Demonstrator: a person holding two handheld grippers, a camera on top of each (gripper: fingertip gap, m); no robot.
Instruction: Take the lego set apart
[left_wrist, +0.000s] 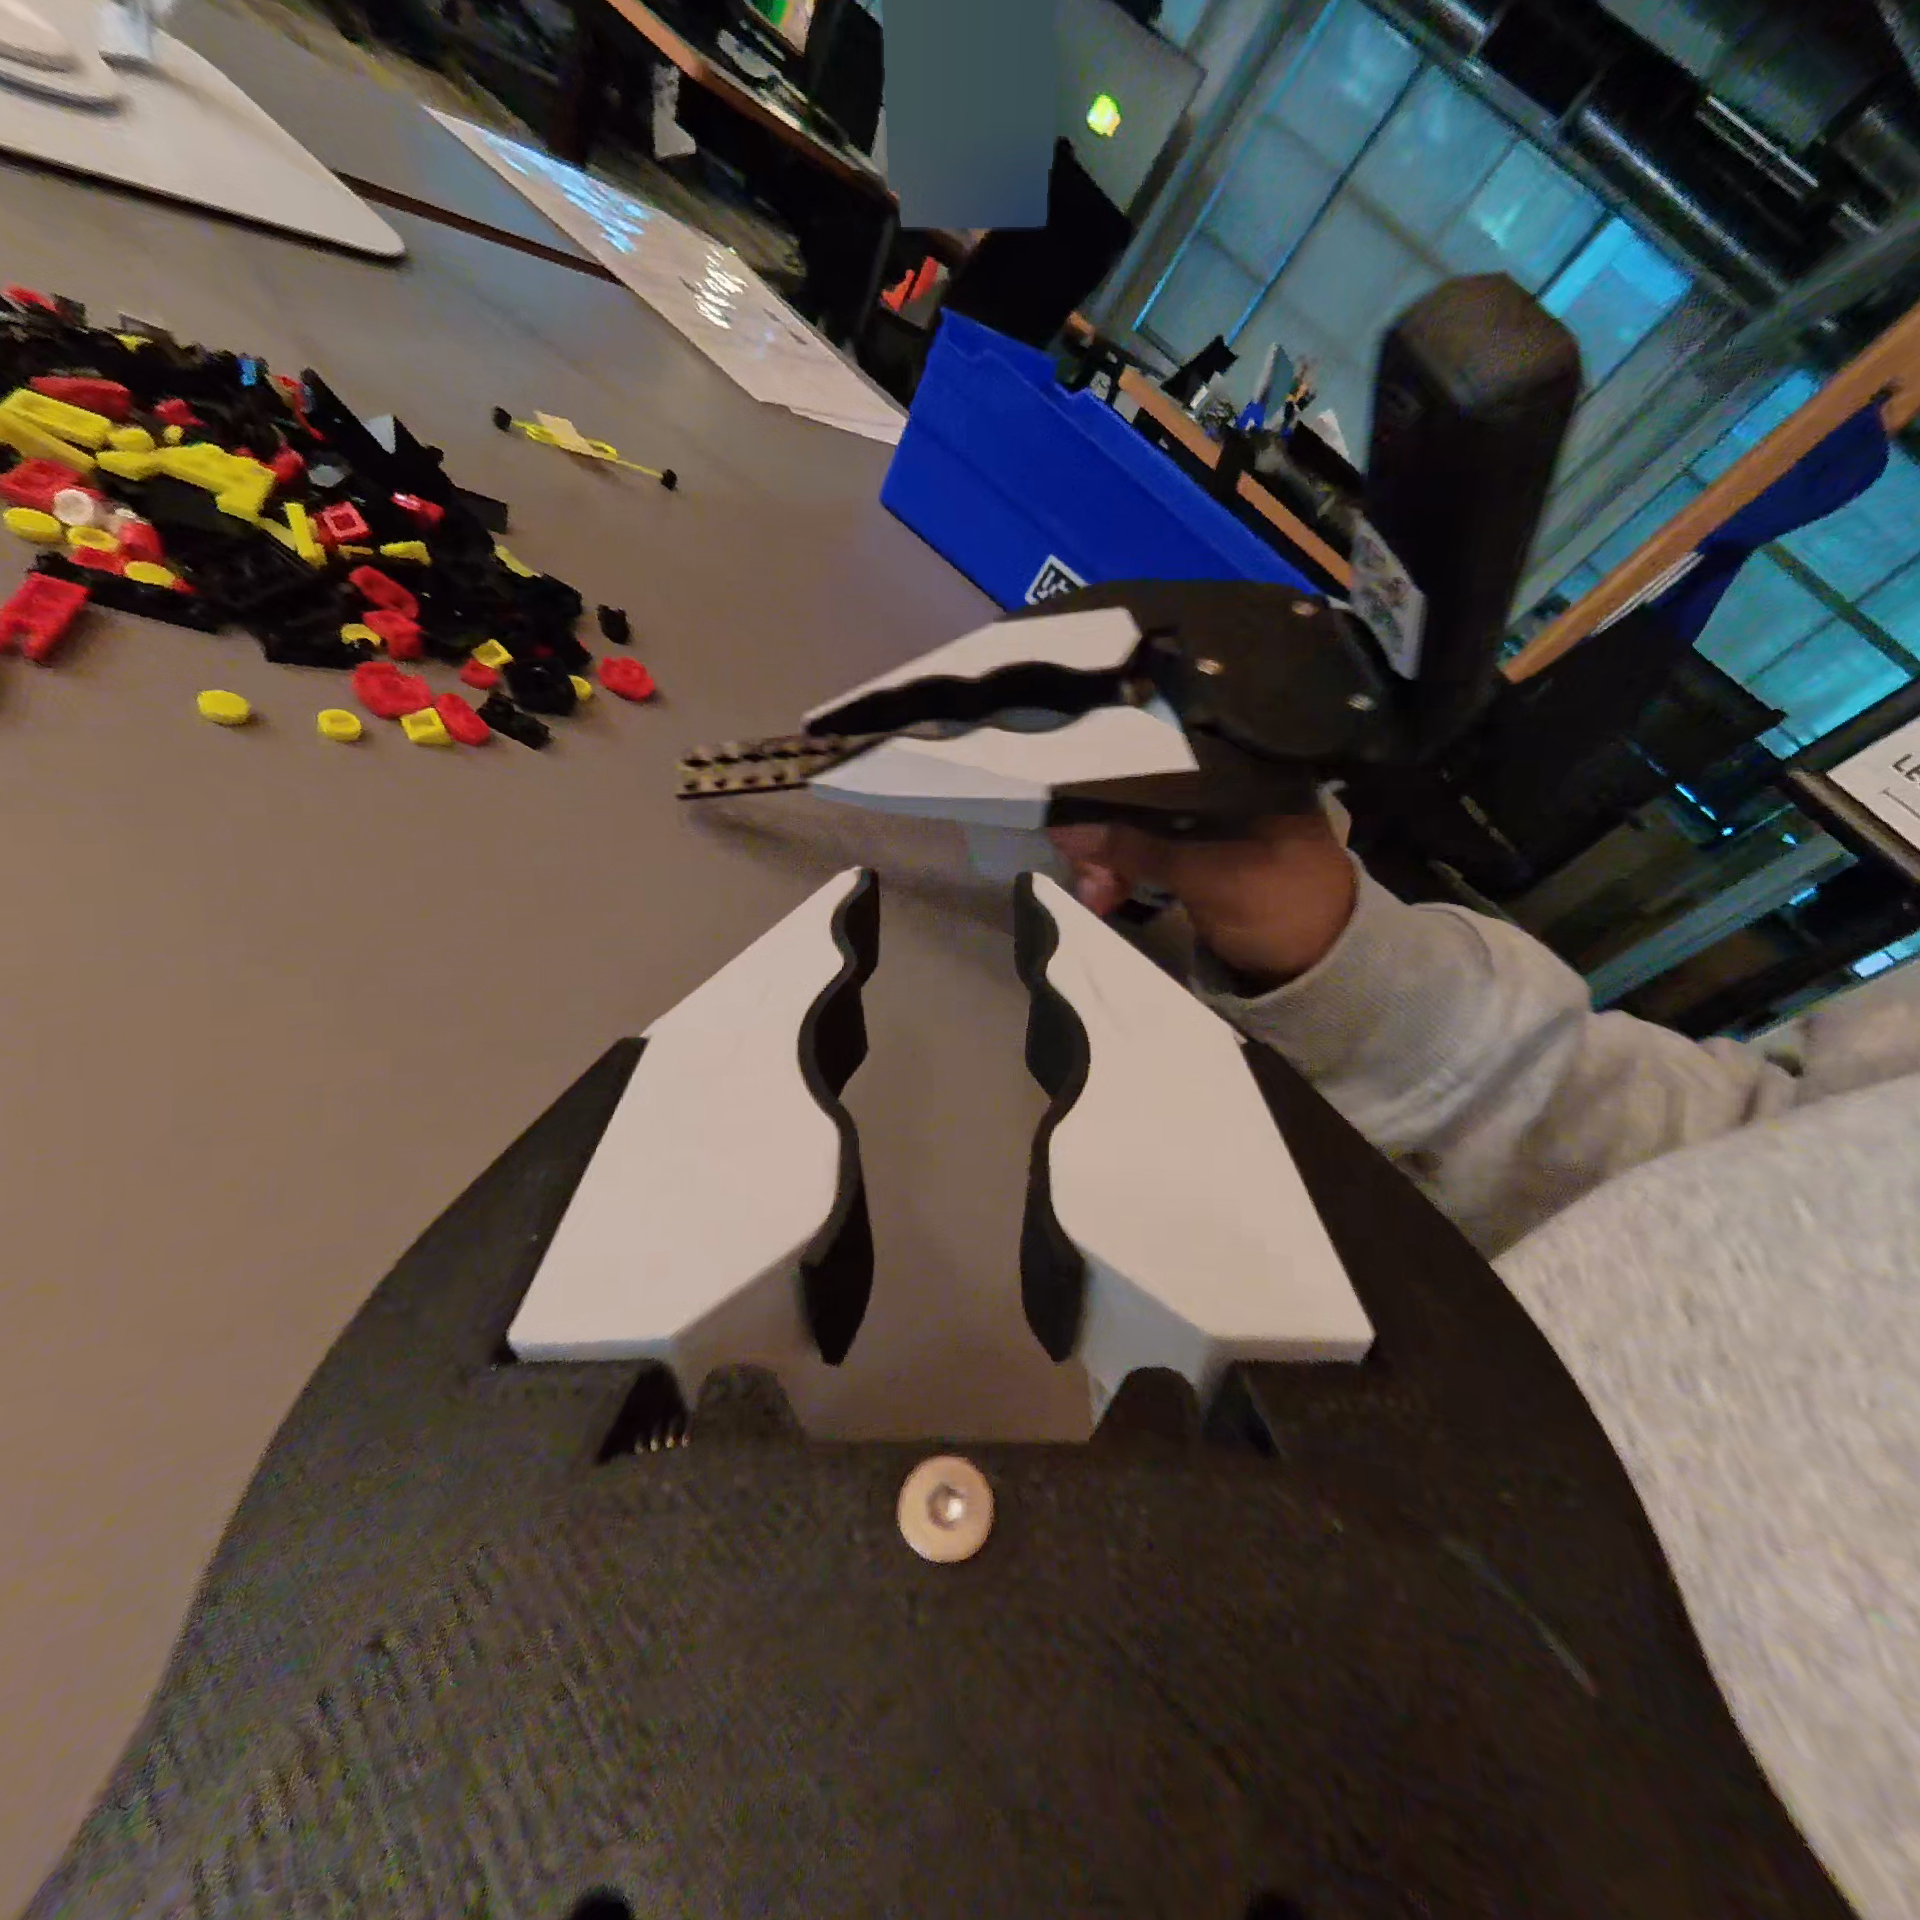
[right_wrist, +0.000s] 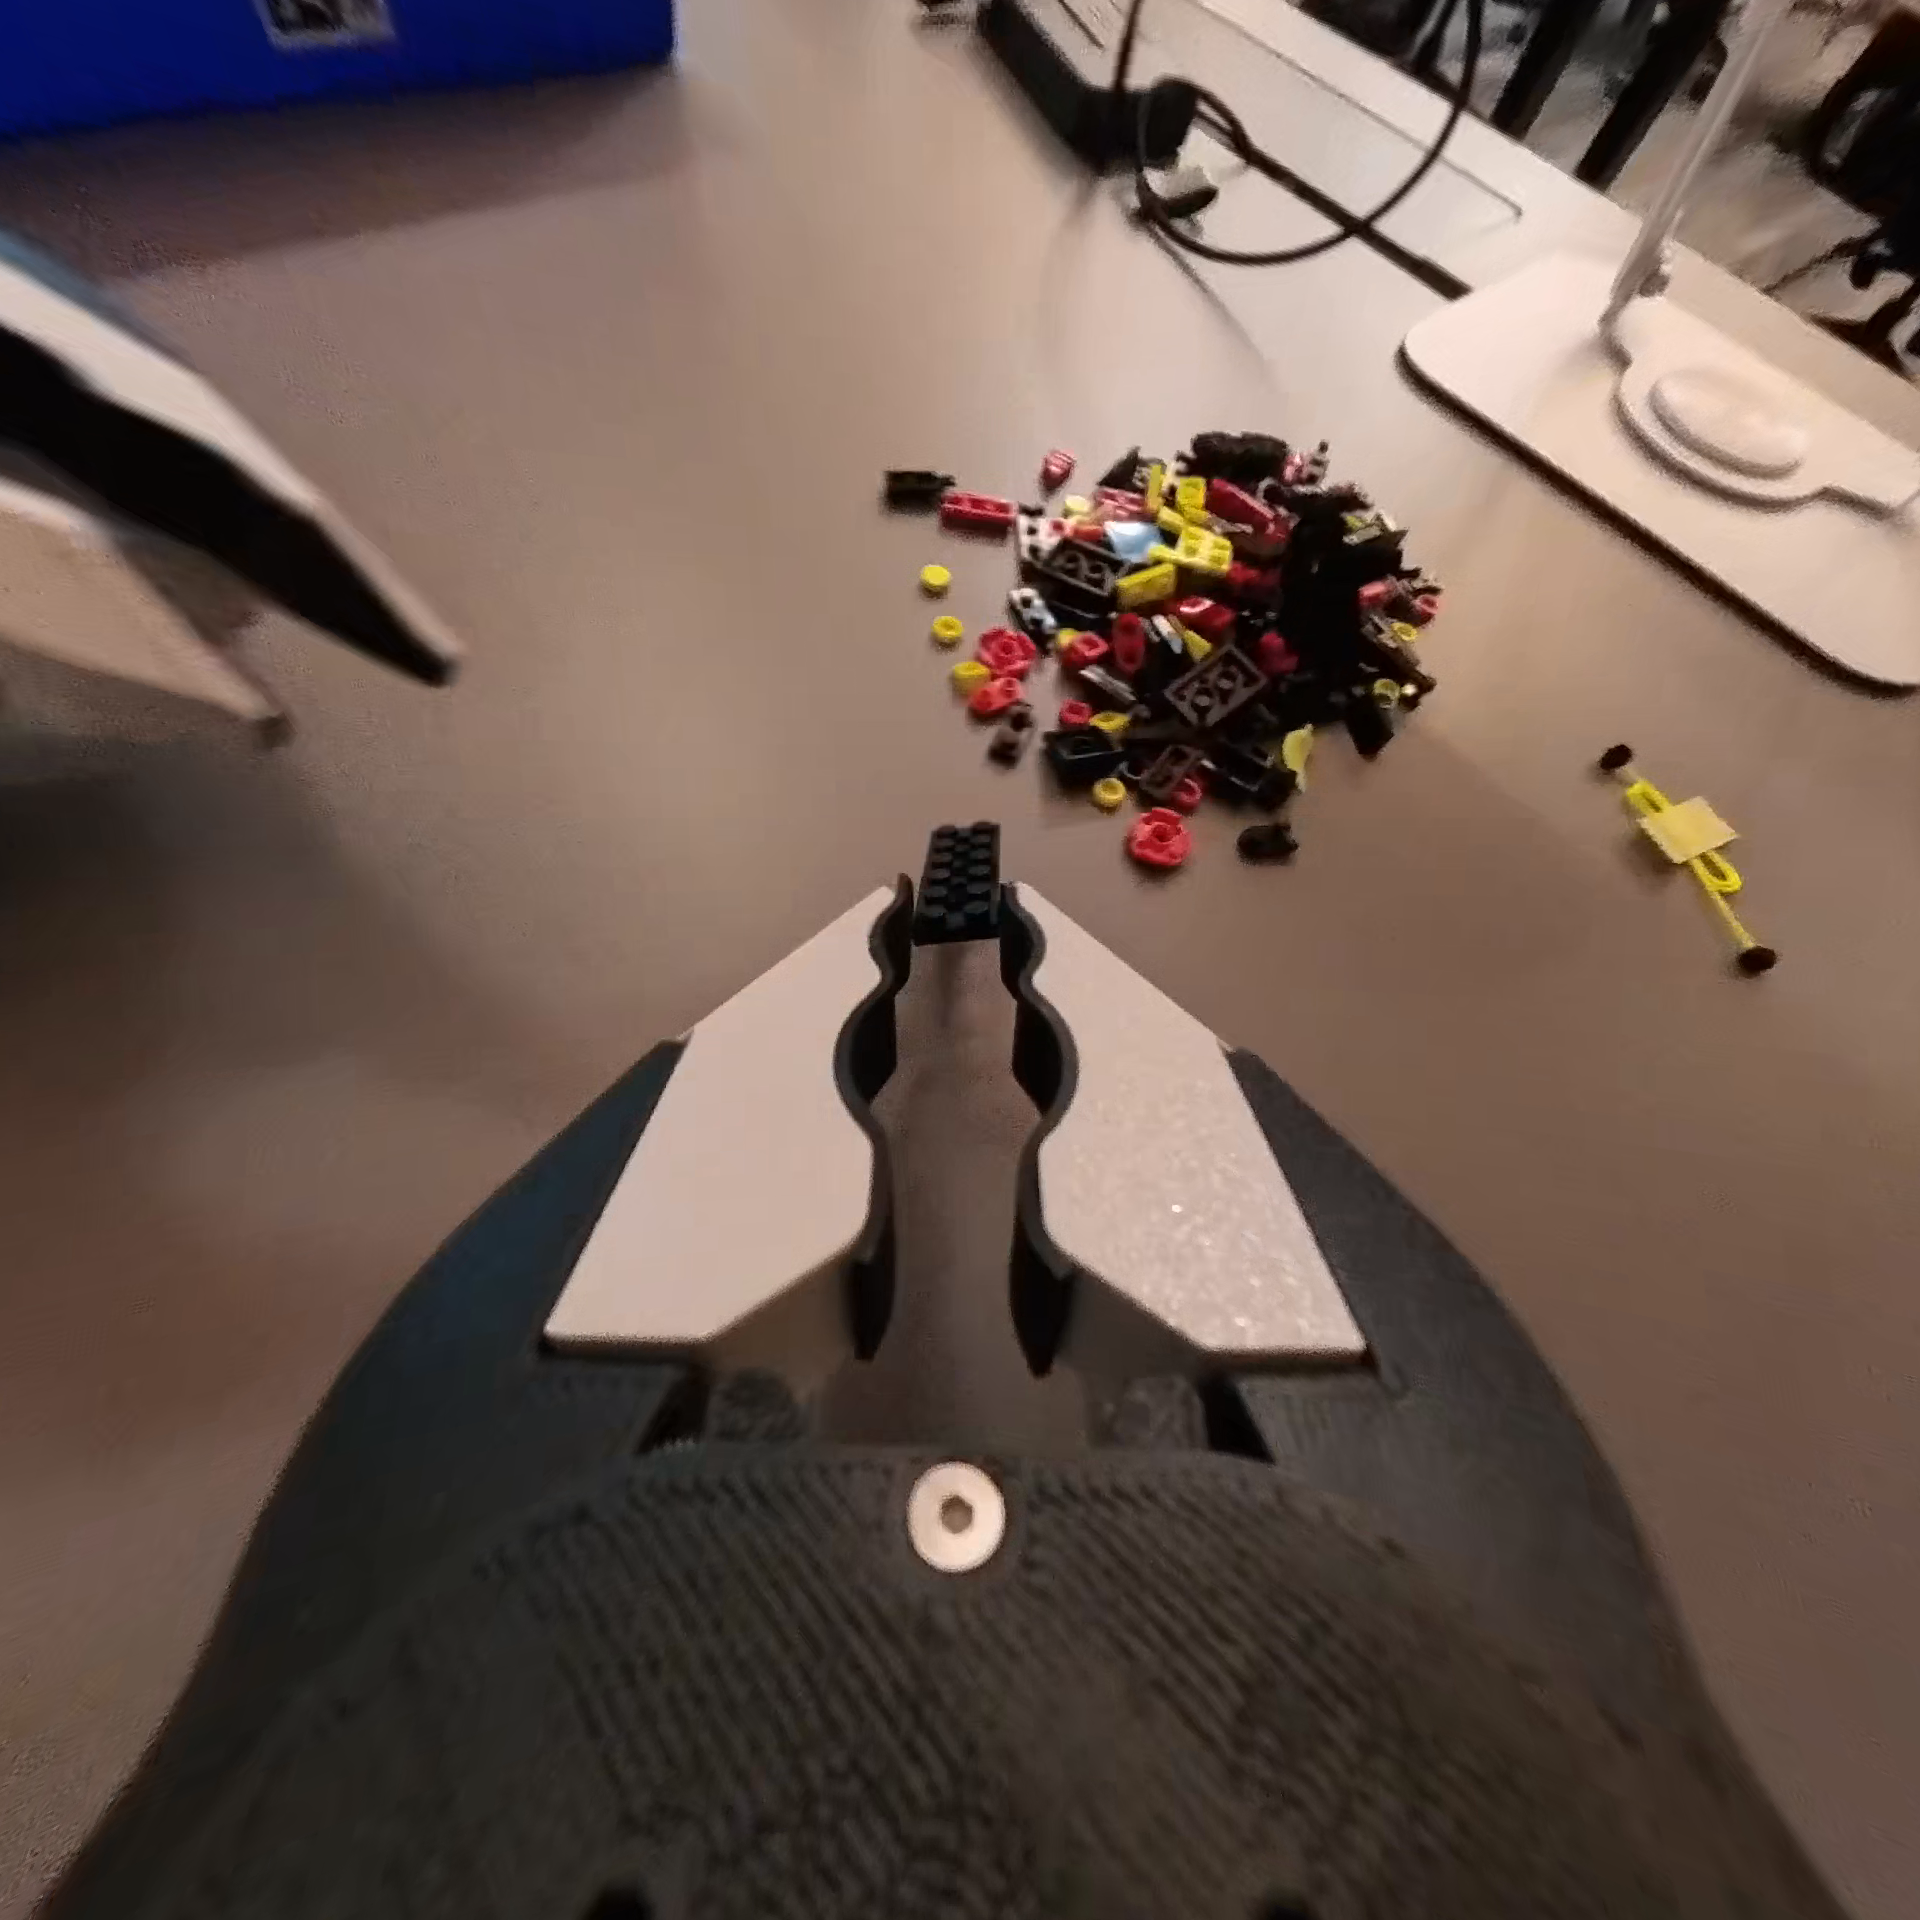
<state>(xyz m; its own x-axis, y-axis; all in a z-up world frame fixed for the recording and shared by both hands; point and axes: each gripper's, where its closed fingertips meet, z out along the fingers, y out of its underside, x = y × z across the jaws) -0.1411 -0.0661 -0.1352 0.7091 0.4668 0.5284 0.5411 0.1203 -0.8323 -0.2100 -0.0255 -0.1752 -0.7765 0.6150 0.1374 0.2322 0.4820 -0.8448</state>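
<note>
My right gripper (right_wrist: 956, 909) is shut on a long black studded lego plate (right_wrist: 958, 883), held just above the table. The left wrist view shows the same gripper (left_wrist: 831, 743) from the side with the plate (left_wrist: 753, 764) sticking out of its tips. My left gripper (left_wrist: 945, 883) is open and empty, just short of the right gripper; its blurred fingers (right_wrist: 208, 499) show at the left of the right wrist view. A pile of loose black, red and yellow lego pieces (right_wrist: 1216, 623) lies ahead on the table; it also shows in the left wrist view (left_wrist: 239, 530).
A yellow axle piece with black ends (right_wrist: 1683, 857) lies apart from the pile. A white monitor base (right_wrist: 1662, 436) and black cables (right_wrist: 1299, 156) are at the back right. A blue bin (left_wrist: 1039, 488) stands beyond the table edge. A hand in a grey sleeve (left_wrist: 1403, 1018) holds the right gripper. My right fingertips sit around 9 centimeters from my left ones.
</note>
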